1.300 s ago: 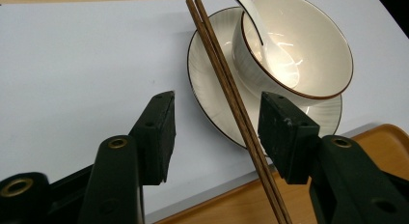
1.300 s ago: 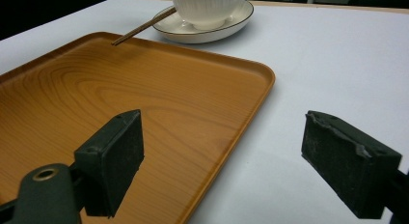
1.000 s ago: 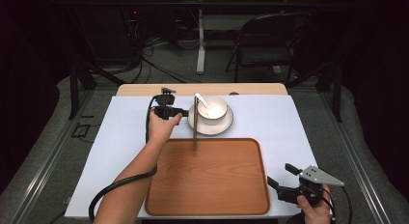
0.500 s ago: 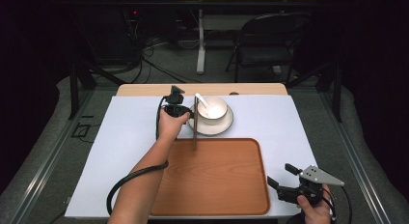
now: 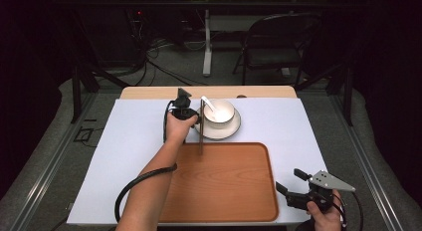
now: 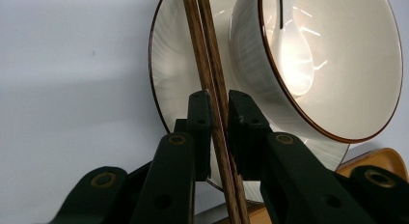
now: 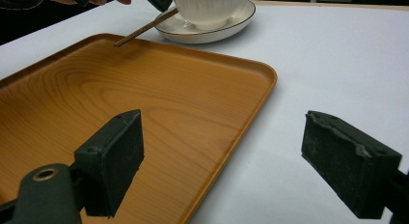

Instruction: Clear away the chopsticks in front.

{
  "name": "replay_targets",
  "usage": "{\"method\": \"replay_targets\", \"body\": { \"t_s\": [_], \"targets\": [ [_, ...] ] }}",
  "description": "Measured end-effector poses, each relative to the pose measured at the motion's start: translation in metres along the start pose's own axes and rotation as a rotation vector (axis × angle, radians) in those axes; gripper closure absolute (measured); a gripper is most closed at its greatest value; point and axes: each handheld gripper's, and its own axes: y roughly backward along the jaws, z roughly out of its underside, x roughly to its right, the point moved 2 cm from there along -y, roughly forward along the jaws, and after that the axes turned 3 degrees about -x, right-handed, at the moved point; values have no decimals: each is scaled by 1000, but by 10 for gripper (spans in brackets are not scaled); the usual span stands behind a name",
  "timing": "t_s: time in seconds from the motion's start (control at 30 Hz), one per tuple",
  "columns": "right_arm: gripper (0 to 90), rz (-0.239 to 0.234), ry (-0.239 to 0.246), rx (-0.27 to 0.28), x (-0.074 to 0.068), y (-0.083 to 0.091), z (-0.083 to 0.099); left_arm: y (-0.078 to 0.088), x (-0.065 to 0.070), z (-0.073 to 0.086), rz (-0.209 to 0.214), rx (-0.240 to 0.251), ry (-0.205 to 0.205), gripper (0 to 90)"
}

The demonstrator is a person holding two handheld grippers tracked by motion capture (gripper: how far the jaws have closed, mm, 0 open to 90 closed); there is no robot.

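the left gripper's (image 6: 218,118) fingers (image 6: 200,132) have just been closing and now pinch the two wooden chopsticks (image 6: 208,64), which run up between the pads and lie across the rim of the saucer (image 6: 169,74). the right gripper (image 7: 226,156) has its fingers (image 7: 113,156) spread wide with nothing between them, low over the near right corner of the wooden tray (image 7: 96,103).

against a second ago, the left hand (image 5: 178,126) has slid from left of the saucer to just beside it and dropped a little; the right hand (image 5: 323,211) sits where it did. bowl, saucer and tray have not shifted.

count: two chopsticks side by side, their near tips out over the tray's far edge; one white bowl (image 5: 219,111) on one saucer; one white spoon (image 5: 208,103) leaning in the bowl; one tray; all on one pale table cover (image 5: 134,141).
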Motion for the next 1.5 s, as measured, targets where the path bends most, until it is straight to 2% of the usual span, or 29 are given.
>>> {"method": "replay_targets", "body": {
  "t_s": [0.1,0.2,0.37,0.4,0.5,0.63,0.83,0.93,0.97,1.1,1.2,1.37,1.5],
  "targets": [
    [147,-1,0,1,0,0,0,-2,-2,0,11,-23,31,796],
    [147,-3,0,0,0,0,0,-5,-5,-1,21,-35,84,807],
    [147,-3,0,1,0,0,0,-7,-10,-3,9,-58,126,826],
    [147,-3,0,0,0,0,0,-7,-10,-3,13,-54,145,833],
    [147,-3,0,0,0,0,0,-7,-12,-4,24,-76,153,836],
    [147,-3,0,0,0,0,0,-7,-11,-4,8,-67,156,841],
    [147,-3,0,1,1,0,0,-1,-10,-4,16,-51,163,841],
    [147,-4,-2,0,1,0,0,8,-11,-3,17,-37,160,841],
    [147,-3,-2,0,1,0,0,12,-13,-3,19,-42,148,841],
    [147,-3,-1,0,0,0,0,30,-18,3,22,-9,156,842],
    [146,-5,-1,1,0,0,0,46,-23,10,45,16,162,842],
    [147,-10,0,-4,0,-1,0,72,-31,26,71,47,160,841],
    [147,-10,2,-1,-1,-1,0,91,-35,47,71,49,128,841]
  ]
}}
